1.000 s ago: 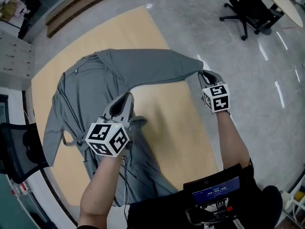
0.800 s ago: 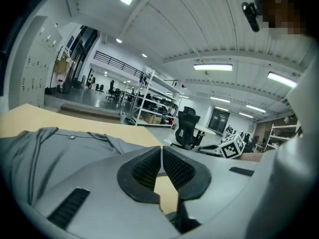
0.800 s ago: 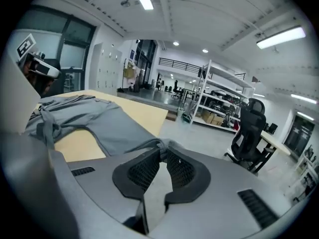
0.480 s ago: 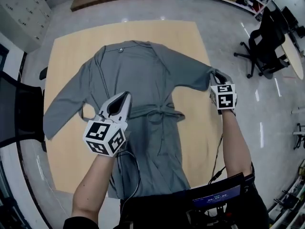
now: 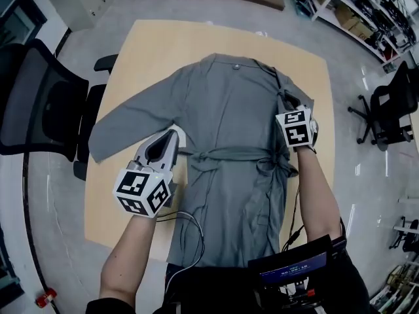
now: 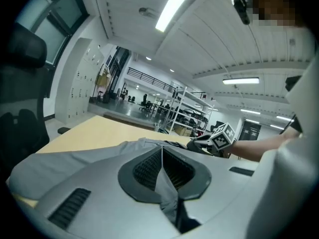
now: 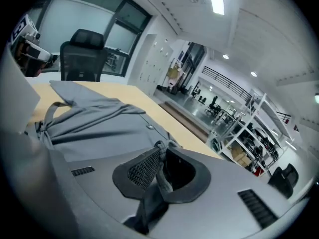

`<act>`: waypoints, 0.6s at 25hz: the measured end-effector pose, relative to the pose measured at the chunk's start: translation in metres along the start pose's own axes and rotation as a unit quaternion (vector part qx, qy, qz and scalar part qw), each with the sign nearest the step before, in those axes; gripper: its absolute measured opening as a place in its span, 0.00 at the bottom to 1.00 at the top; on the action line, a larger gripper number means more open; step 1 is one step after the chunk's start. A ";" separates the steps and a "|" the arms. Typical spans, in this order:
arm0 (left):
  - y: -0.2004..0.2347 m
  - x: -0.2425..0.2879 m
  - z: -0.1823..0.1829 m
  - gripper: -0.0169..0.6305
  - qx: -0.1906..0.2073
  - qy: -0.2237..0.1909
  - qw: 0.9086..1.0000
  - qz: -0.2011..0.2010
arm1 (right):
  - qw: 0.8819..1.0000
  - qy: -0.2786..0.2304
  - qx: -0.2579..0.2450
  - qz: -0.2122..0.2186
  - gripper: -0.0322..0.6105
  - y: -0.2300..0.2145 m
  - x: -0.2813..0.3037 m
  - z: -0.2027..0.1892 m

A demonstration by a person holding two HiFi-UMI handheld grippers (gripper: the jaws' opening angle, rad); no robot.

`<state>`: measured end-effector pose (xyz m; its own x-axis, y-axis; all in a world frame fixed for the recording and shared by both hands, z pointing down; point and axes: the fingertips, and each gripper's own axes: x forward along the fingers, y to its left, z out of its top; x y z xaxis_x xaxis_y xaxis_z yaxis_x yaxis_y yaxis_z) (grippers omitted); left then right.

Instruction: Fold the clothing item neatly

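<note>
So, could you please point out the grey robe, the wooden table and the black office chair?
grey robe [image 5: 229,110]: head view, its body above the belt.
wooden table [image 5: 157,51]: head view, bare top beside the collar.
black office chair [image 5: 36,103]: head view, its broad dark panel.

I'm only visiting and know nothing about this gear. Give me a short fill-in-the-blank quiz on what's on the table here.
1. The robe spread on the table is ____ in colour.
2. The left gripper and the right gripper are both shut on the ____.
3. The black seat left of the table in the head view is an office ____.

Missing words: grey; robe; chair
</note>
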<state>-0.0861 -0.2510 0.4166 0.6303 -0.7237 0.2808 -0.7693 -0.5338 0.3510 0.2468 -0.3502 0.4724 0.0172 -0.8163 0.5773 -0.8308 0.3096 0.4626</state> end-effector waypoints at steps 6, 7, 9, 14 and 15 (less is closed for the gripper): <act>0.044 -0.032 -0.006 0.03 -0.027 -0.010 0.999 0.016 | 0.990 -0.027 -0.123 0.067 0.13 0.111 0.031 0.080; 0.050 -0.036 -0.007 0.03 -0.030 -0.011 0.999 0.018 | 0.986 -0.030 -0.145 0.078 0.13 0.130 0.034 0.088; 0.064 -0.043 -0.012 0.03 -0.039 -0.011 0.999 0.022 | 0.977 -0.035 -0.184 0.100 0.13 0.169 0.040 0.101; 0.091 -0.053 -0.024 0.03 -0.055 -0.011 0.998 0.026 | 0.953 -0.033 -0.262 0.149 0.13 0.247 0.057 0.107; 0.093 -0.055 -0.024 0.03 -0.056 -0.010 0.998 0.026 | 0.949 -0.027 -0.275 0.155 0.13 0.255 0.059 0.104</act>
<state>-0.1898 -0.2509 0.4552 0.5866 -0.7586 0.2835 -0.7837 -0.4435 0.4349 -0.0225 -0.3701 0.5543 -0.2215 -0.6641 0.7140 -0.3755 0.7339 0.5661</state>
